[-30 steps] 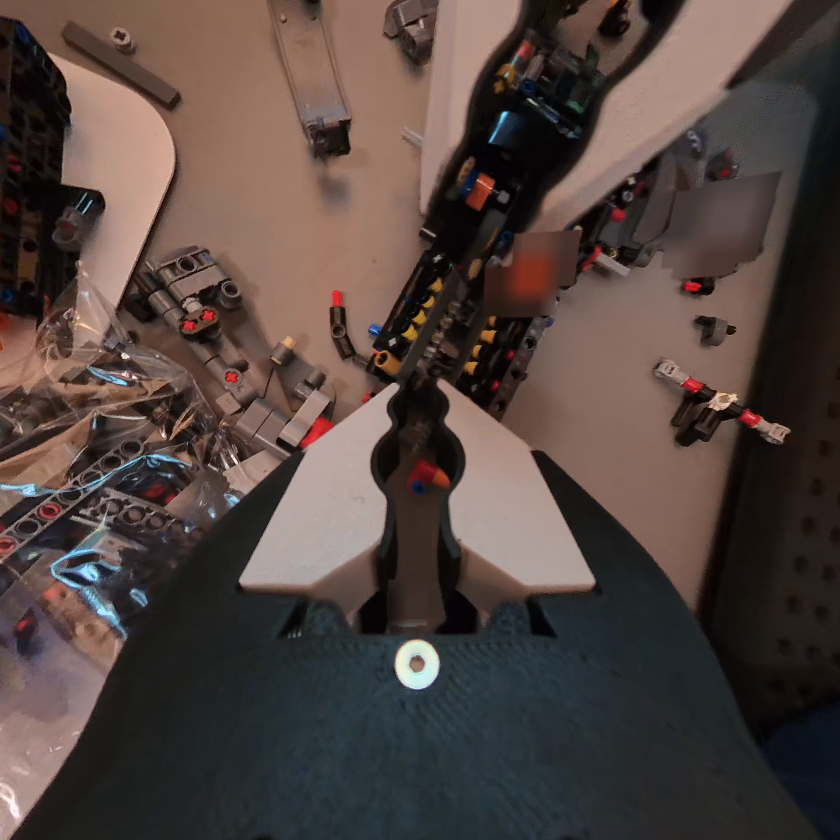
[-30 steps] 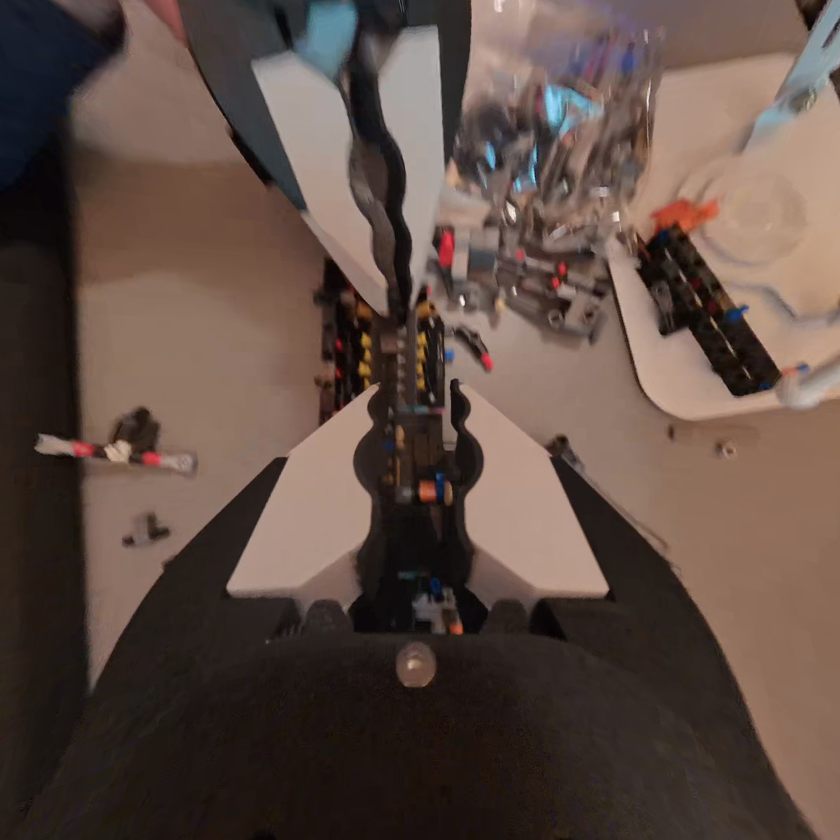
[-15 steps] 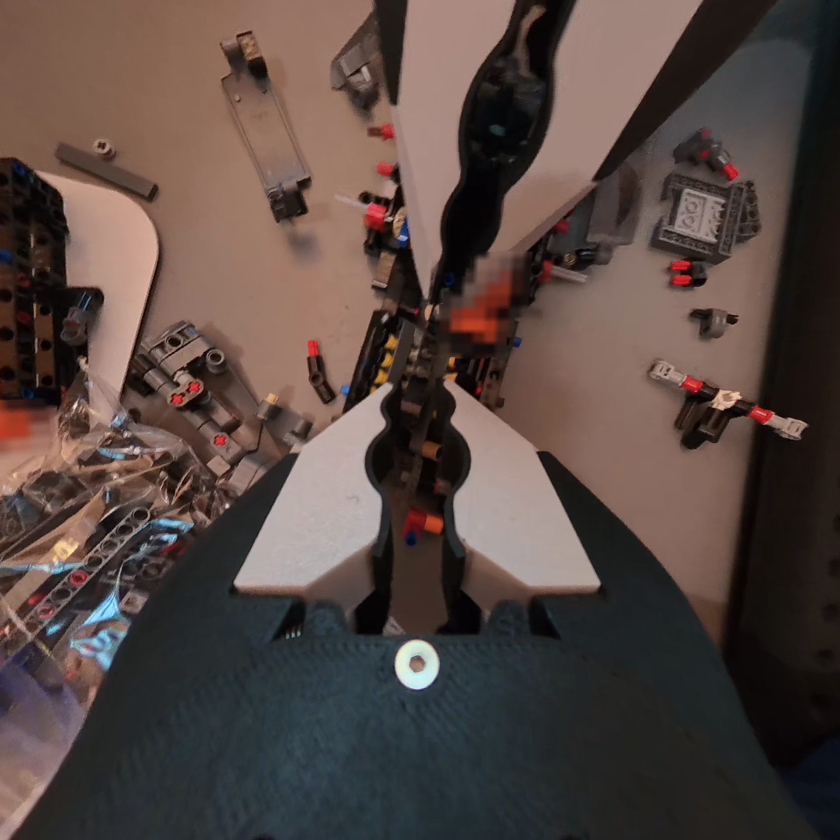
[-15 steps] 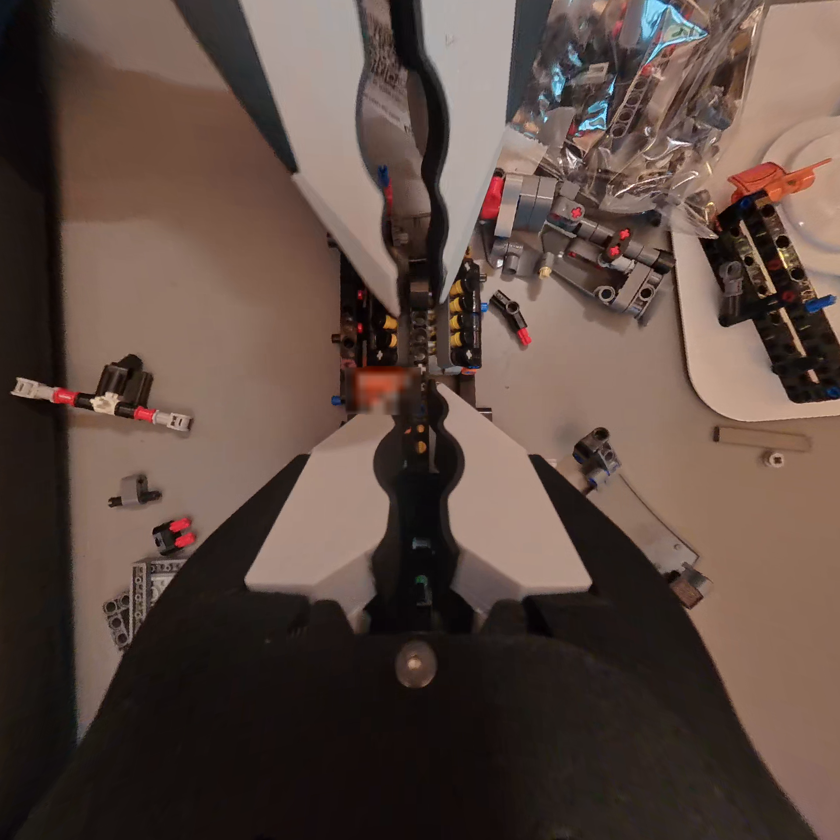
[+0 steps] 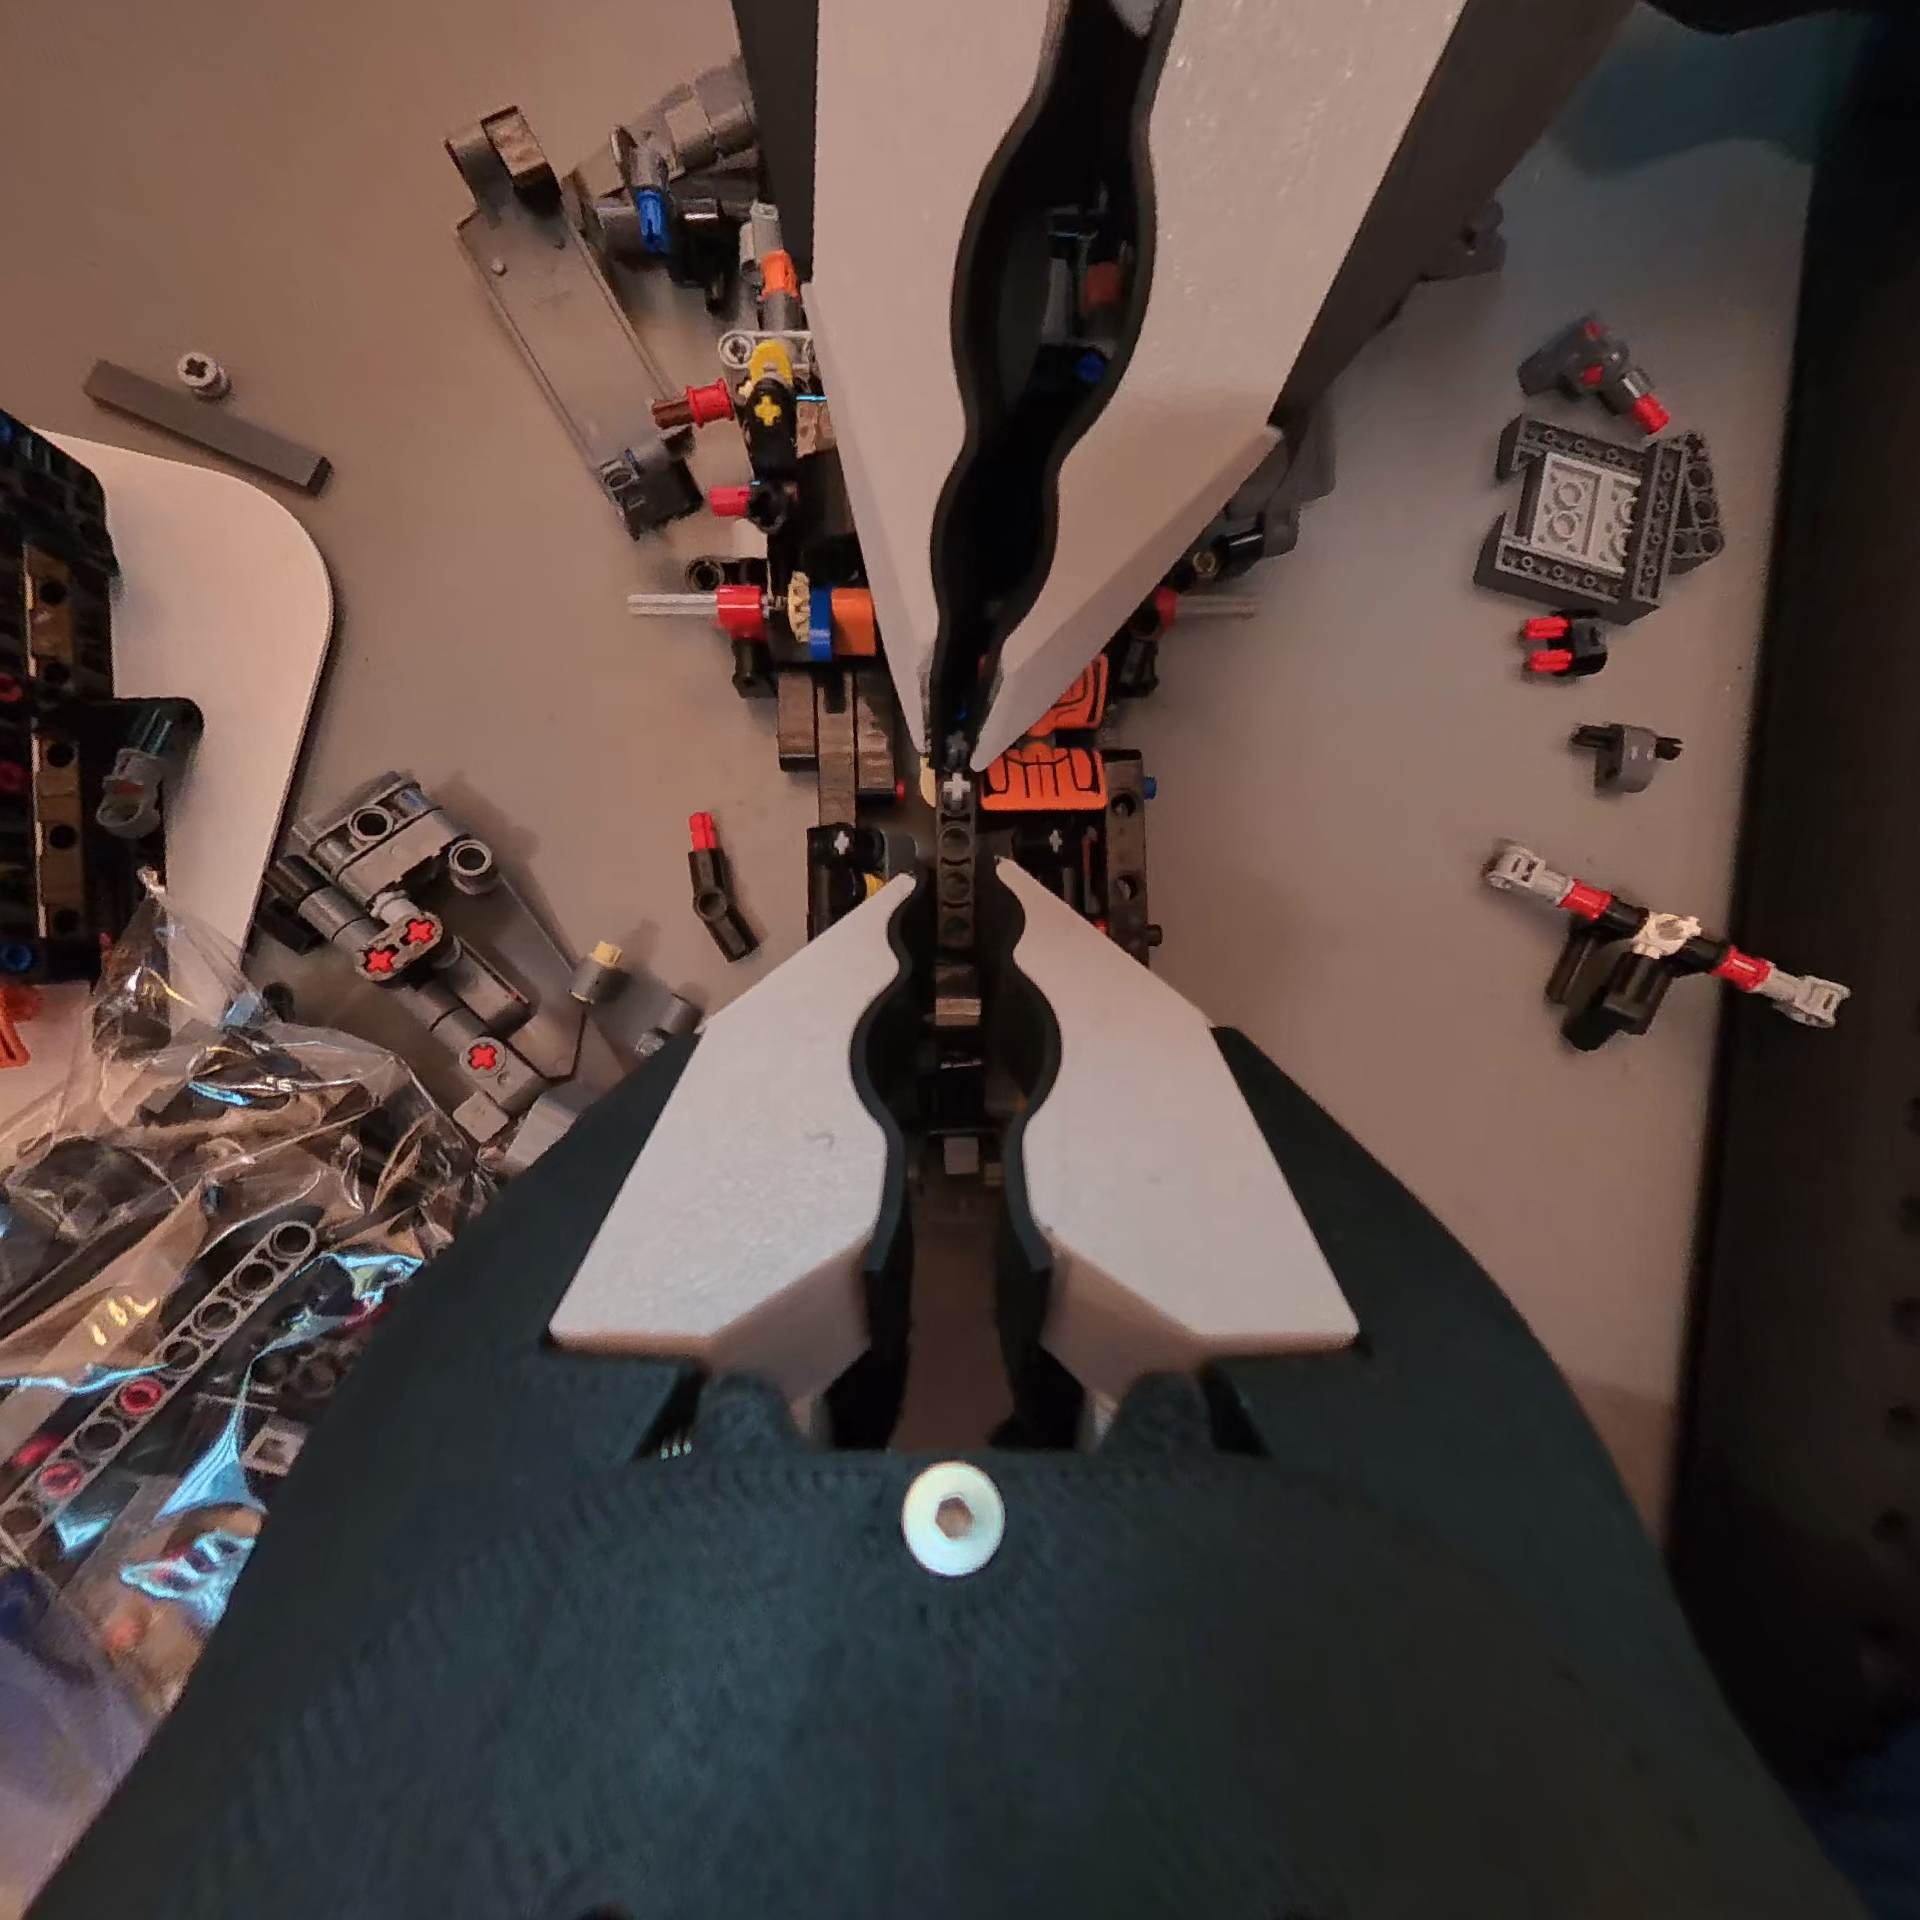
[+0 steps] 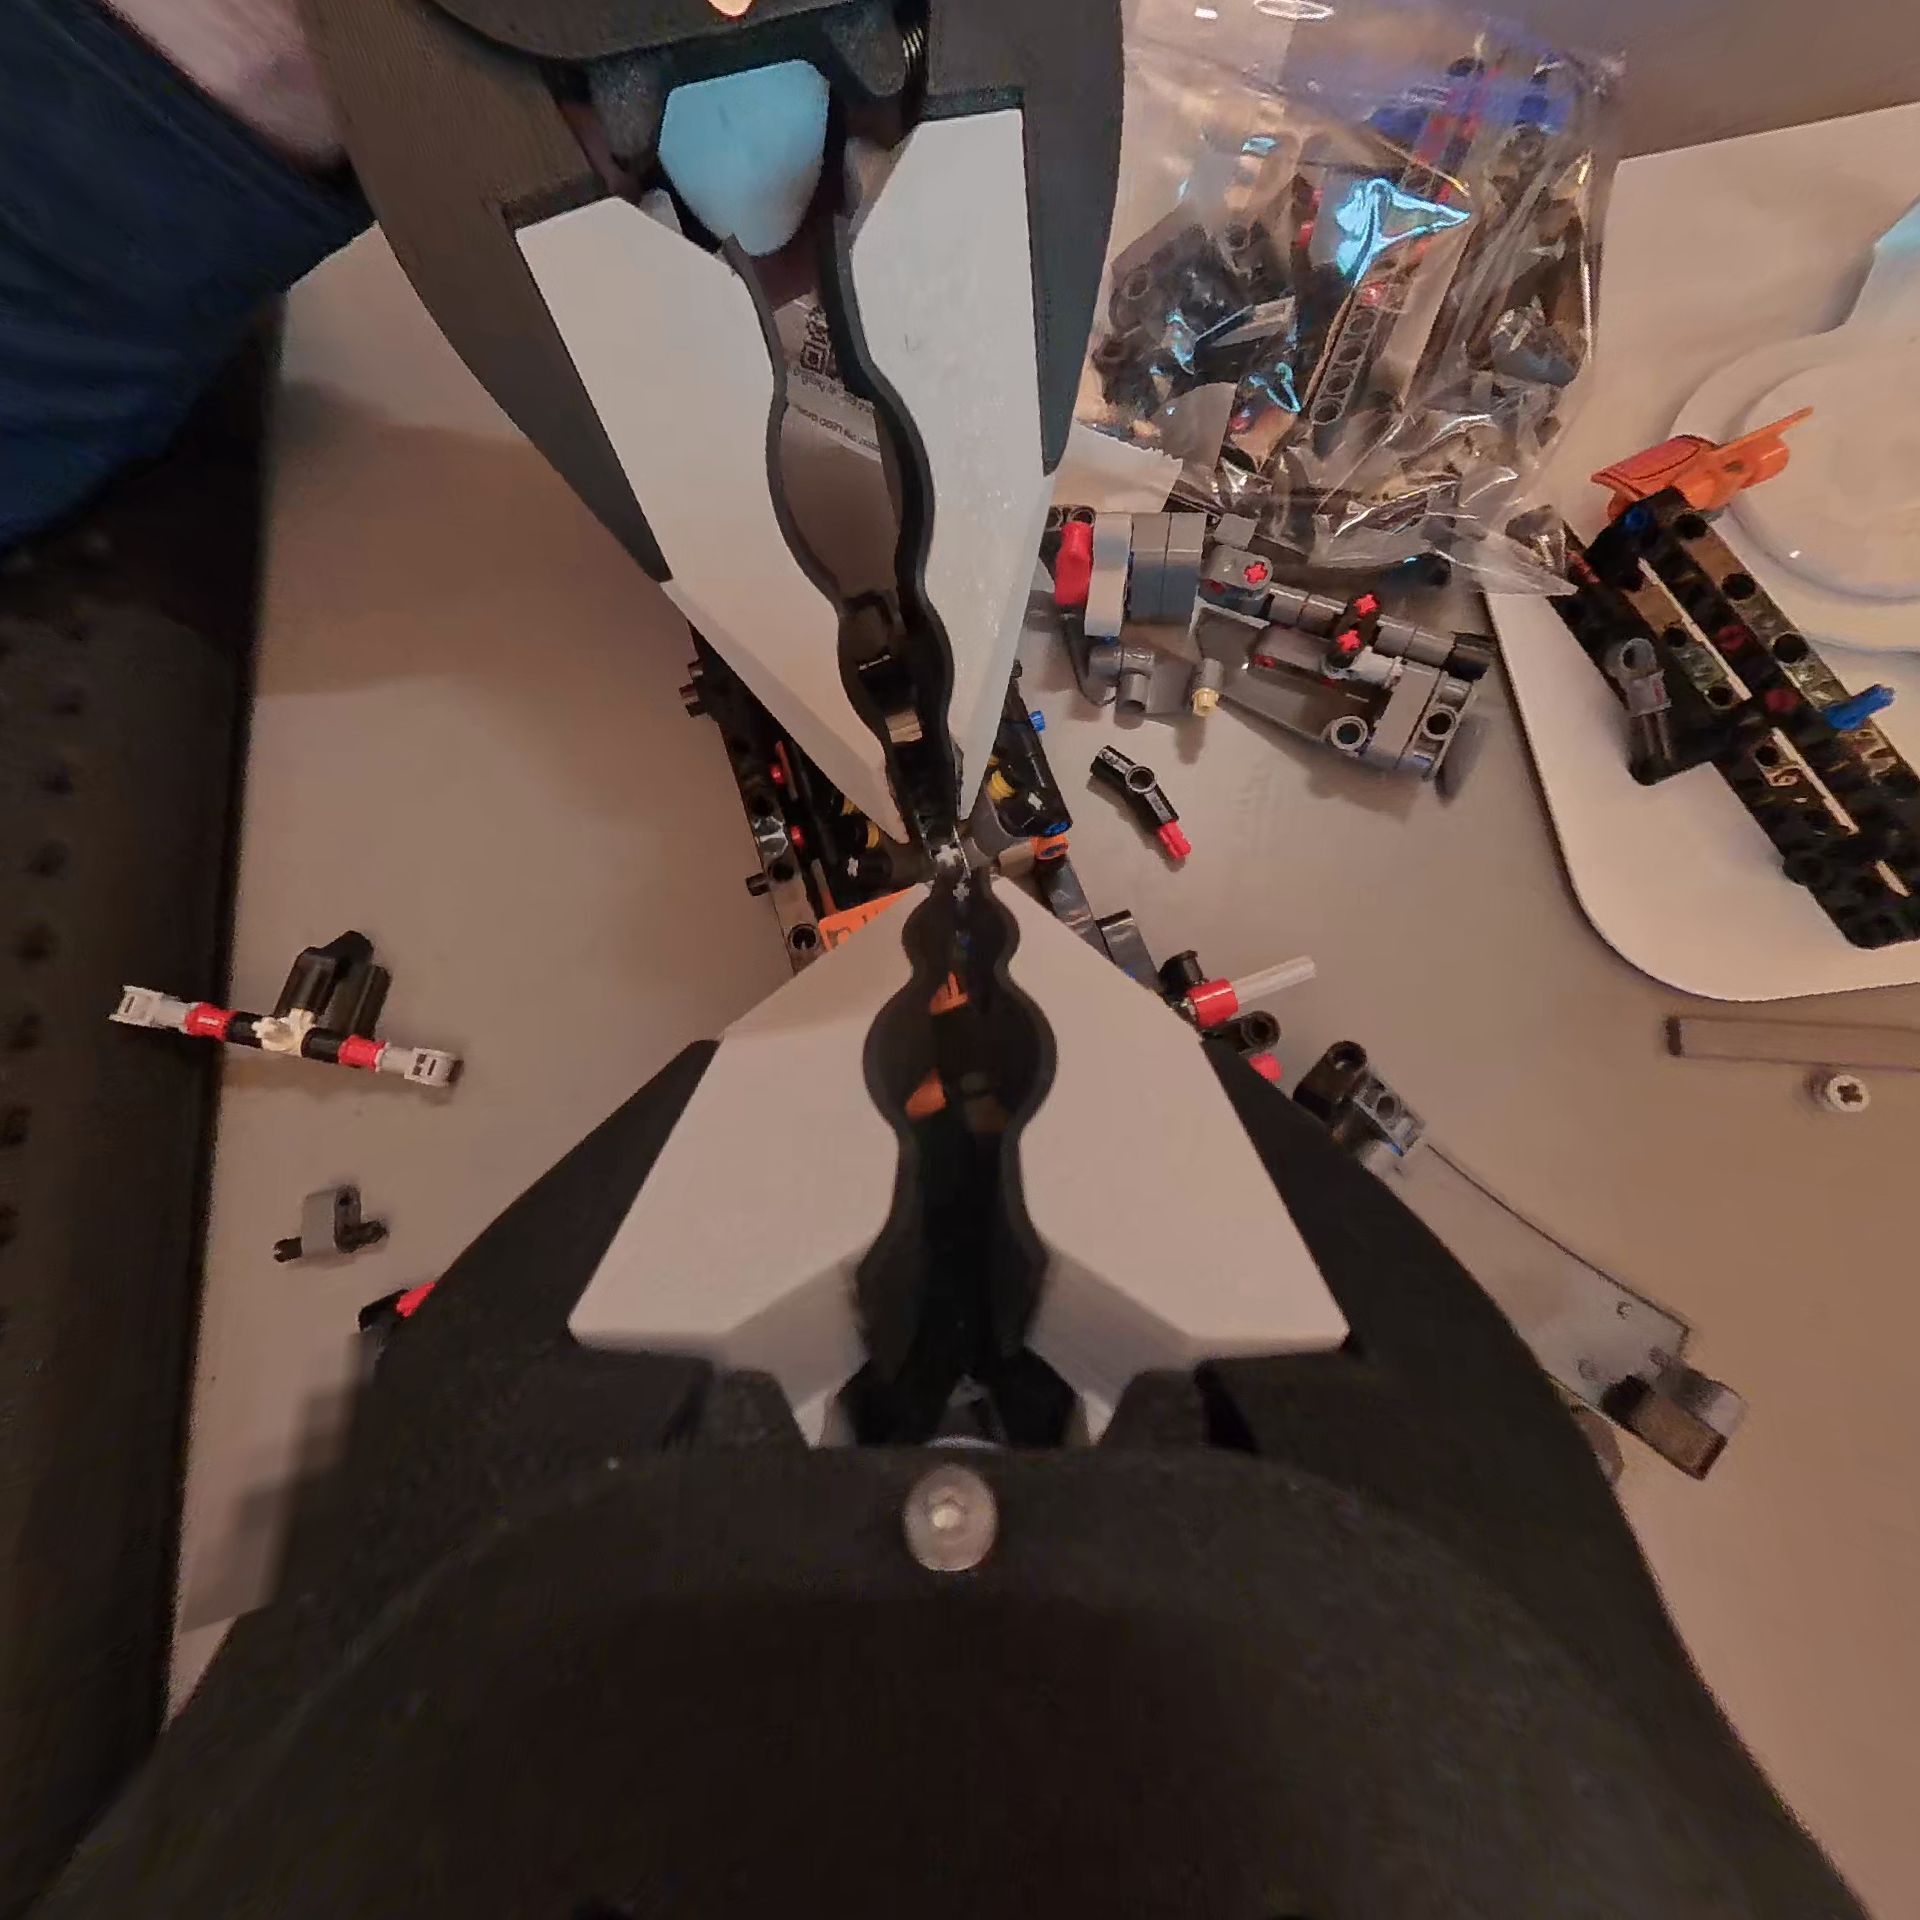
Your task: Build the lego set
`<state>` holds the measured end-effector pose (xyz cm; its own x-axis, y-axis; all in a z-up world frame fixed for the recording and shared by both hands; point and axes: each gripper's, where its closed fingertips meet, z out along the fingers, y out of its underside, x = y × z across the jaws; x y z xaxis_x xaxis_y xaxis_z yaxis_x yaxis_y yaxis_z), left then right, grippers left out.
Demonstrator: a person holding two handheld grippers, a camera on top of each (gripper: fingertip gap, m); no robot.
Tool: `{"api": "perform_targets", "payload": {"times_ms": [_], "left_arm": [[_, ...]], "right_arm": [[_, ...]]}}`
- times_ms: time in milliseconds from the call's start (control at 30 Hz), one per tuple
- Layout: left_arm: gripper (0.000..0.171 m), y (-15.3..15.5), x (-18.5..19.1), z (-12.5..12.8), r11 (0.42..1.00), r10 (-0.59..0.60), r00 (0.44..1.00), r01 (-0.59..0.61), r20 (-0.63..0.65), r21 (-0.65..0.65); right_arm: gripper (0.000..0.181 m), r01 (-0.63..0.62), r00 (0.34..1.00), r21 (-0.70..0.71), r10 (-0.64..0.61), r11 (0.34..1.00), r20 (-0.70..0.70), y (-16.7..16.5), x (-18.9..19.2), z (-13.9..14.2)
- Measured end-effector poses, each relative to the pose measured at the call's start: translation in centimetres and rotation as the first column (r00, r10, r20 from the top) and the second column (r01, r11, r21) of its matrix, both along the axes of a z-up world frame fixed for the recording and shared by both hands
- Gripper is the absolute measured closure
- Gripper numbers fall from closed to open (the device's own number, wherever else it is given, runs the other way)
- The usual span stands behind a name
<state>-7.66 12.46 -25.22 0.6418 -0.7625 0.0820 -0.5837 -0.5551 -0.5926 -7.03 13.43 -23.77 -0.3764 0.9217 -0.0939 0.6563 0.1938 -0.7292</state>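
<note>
A thin black holed beam (image 5: 957, 883) runs upright between my two grippers, above a black model with orange panels (image 5: 1042, 781) on the table. My left gripper (image 5: 956, 885) is shut on the beam's near part. My right gripper (image 5: 954, 740) comes in from the top of the left wrist view and pinches the beam's far end, tip to tip with the left. In the right wrist view my right gripper (image 6: 961, 896) is shut at the beam's end (image 6: 948, 858), and the left gripper (image 6: 932, 823) comes in from above. The model (image 6: 821, 821) lies mostly hidden under the fingers.
A clear bag of parts (image 5: 208, 1195) (image 6: 1351, 260) lies beside a white board (image 5: 260, 623) (image 6: 1662, 883) carrying a black frame (image 6: 1766, 707). A grey sub-assembly (image 5: 416, 914), a grey curved panel (image 5: 561, 312), a red-and-black axle piece (image 5: 1652, 956) (image 6: 291, 1029) and a grey plate block (image 5: 1590, 530) lie around. The grippers are tip to tip, or close to it. From either gripper's tips it is about 15 cm to the red-and-black axle piece (image 6: 291, 1029). The left camera catches it too, in the left wrist view (image 5: 1659, 928).
The two grippers have closed in on each other until their tips almost meet. Both views have shifted along the model, so more loose parts show at the far side.
</note>
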Motion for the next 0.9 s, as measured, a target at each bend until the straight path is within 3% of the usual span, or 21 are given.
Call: {"api": "perform_targets", "payload": {"times_ms": [167, 233, 267, 400, 533, 600, 700, 900], "left_arm": [[0.166, 0.3, -0.1, 0.6, 1.0, 0.011, 1.0, -0.011, 0.01, 0.025], [0.166, 0.1, -0.3, -0.2, 1.0, 0.012, 1.0, -0.012, -0.01, -0.007], [0.166, 0.2, -0.2, -0.1, 1.0, 0.008, 1.0, -0.008, -0.006, 0.003], [0.166, 0.1, 0.1, -0.1, 1.0, 0.02, 1.0, -0.019, 0.009, -0.016], [0.166, 0.0, 0.4, -0.1, 1.0, 0.012, 1.0, -0.012, 0.012, -0.018], [0.166, -0.1, 0.6, -0.1, 1.0, 0.003, 1.0, -0.003, 0.013, -0.017], [0.166, -0.1, 0.6, 0.0, 1.0, -0.01, 1.0, 0.01, -0.012, -0.004], [0.164, -0.8, -0.5, 0.7, 1.0, 0.025, 0.999, -0.025, -0.035, -0.006]], "right_arm": [[0.181, 0.007, 0.998, -0.03, -0.009, 1.0, -0.067, 0.0, -0.2, 1.6], [0.181, 0.011, 0.964, -0.25, -0.077, 0.968, -0.255, 0.3, -0.5, 7.2], [0.181, 0.043, 0.959, -0.222, -0.103, 0.974, -0.263, 1.6, -0.1, 8.0], [0.181, 0.075, 0.989, -0.122, -0.09, 0.99, -0.119, 2.4, 1.5, 3.7], [0.181, 0.007, 0.995, 0.008, -0.006, 1.0, -0.097, 0.8, 0.9, 2.4], [0.169, -0.001, 1.0, 0.066, 0.003, 0.998, -0.03, 0.4, 0.8, 1.0], [0.181, -0.025, 1.0, 0.091, 0.025, 0.996, -0.005, -0.3, 0.4, 0.1], [0.179, 0.006, 1.0, 0.015, -0.005, 1.0, -0.029, 0.4, 0.7, 0.9]]}}
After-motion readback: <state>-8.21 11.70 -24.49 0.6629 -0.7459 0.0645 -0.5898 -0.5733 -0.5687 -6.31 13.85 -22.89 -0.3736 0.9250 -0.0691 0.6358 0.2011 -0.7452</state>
